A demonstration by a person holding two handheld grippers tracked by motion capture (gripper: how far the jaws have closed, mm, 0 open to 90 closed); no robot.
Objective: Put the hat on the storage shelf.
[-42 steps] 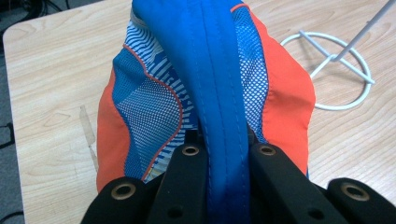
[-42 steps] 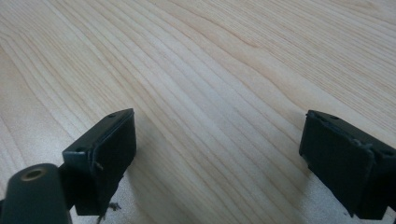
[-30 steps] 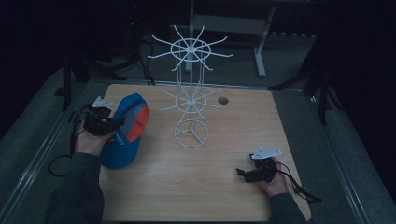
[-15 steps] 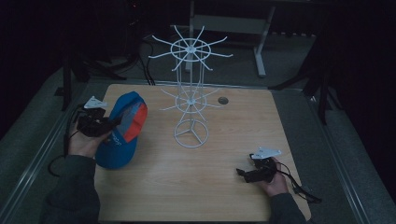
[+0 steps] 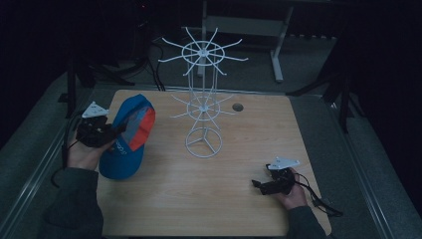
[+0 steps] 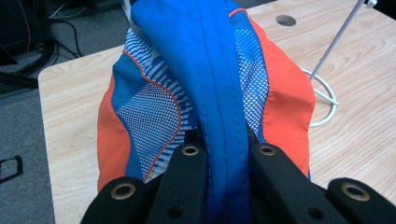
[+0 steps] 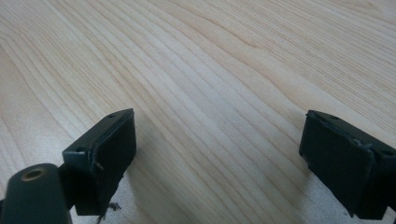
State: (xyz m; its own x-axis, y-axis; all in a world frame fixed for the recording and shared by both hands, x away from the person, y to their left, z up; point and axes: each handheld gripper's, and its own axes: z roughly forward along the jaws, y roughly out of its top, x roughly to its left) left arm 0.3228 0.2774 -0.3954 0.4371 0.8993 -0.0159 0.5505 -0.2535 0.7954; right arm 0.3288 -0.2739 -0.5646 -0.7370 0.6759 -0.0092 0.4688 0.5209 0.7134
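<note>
A blue and orange cap [image 5: 130,138] hangs over the table's left side, tilted up on edge. My left gripper [image 5: 116,132] is shut on it; in the left gripper view the jaws pinch the cap's blue brim [image 6: 217,84] between them, left gripper [image 6: 229,151]. A white wire rack [image 5: 203,107] with two rings of radiating hooks stands at the table's middle. Near the front right my right gripper [image 5: 258,185] rests low on the wood and stands open, its pads [image 7: 114,149] wide apart with bare tabletop between them, right gripper [image 7: 219,149].
The wooden table [image 5: 263,134] has a round cable hole [image 5: 237,107] behind the rack. Cables trail from both grippers over the table's edges. A white desk frame [image 5: 278,45] and dark stands lie beyond on the grey floor.
My left hand has carried the cap slightly left and up, away from the rack. The right gripper has stayed where it was.
</note>
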